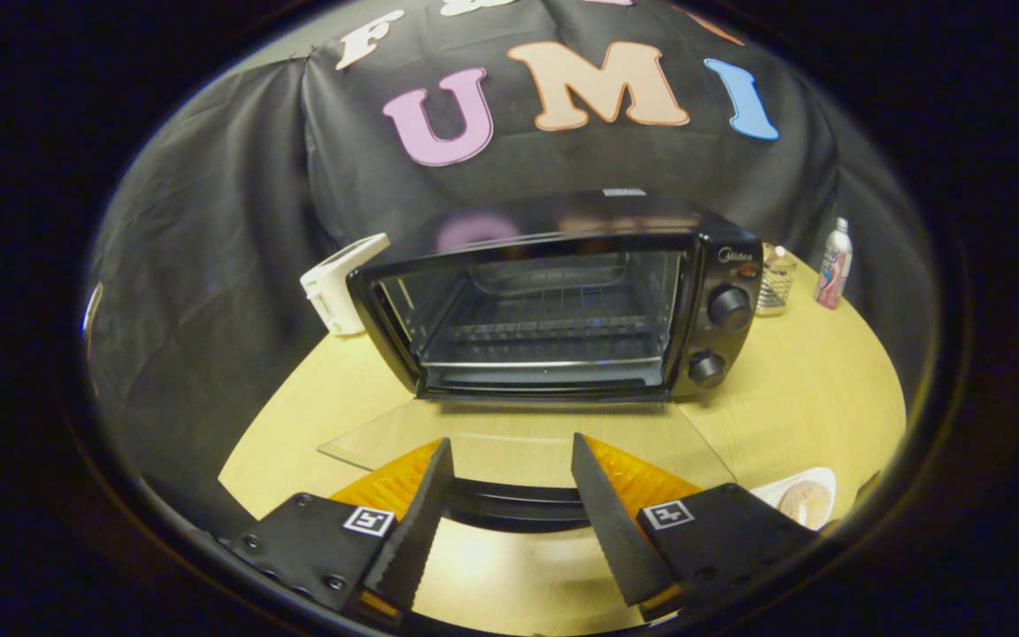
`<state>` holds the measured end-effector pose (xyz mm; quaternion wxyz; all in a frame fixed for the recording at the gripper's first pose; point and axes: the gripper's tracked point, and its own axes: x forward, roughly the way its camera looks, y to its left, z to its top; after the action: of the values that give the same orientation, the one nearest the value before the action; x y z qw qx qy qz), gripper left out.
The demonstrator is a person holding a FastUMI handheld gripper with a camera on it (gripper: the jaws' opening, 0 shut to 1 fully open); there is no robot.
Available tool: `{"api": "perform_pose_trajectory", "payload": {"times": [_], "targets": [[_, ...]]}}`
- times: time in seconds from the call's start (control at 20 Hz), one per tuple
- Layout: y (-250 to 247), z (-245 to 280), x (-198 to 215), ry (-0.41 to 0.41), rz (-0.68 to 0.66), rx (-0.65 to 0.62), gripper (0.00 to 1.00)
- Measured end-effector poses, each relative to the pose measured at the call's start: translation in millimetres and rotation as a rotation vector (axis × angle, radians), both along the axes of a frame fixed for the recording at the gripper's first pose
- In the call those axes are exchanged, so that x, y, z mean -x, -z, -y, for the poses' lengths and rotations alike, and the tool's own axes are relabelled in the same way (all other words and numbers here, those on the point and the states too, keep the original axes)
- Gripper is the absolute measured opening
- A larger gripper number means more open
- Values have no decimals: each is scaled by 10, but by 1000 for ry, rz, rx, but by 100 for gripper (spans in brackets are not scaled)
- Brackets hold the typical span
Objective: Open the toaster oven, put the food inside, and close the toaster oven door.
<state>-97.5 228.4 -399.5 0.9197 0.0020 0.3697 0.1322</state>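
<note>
The black toaster oven (563, 301) stands at the back of the wooden table (810, 398), its wire rack visible inside. Its glass door (386, 442) is folded down flat toward me. The door's black handle (514, 506) runs crosswise in the gap between my fingers. My gripper (510, 438) is open, with its tips over the glass door and the fingers not pressing on the handle. A white plate (819, 482) carrying a round piece of food (803, 502) sits on the table just right of my right finger.
Two knobs (729, 307) are on the oven's right panel. A white box-like device (341, 283) stands left of the oven. A small glass jar (775, 281) and a bottle (834, 264) stand behind the oven's right side. Black cloth walls off the back.
</note>
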Motion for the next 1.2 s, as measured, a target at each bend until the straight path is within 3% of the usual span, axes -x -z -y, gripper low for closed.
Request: {"api": "perform_pose_trajectory", "payload": {"times": [0.3, 0.5, 0.7, 0.9, 1.2], "targets": [[331, 26, 18, 1, -145, 74, 87], [666, 54, 120, -40, -226, 170, 87], [681, 47, 78, -64, -181, 205, 87], [537, 78, -1, -55, -154, 124, 87], [-80, 675, -89, 56, -15, 54, 86]]}}
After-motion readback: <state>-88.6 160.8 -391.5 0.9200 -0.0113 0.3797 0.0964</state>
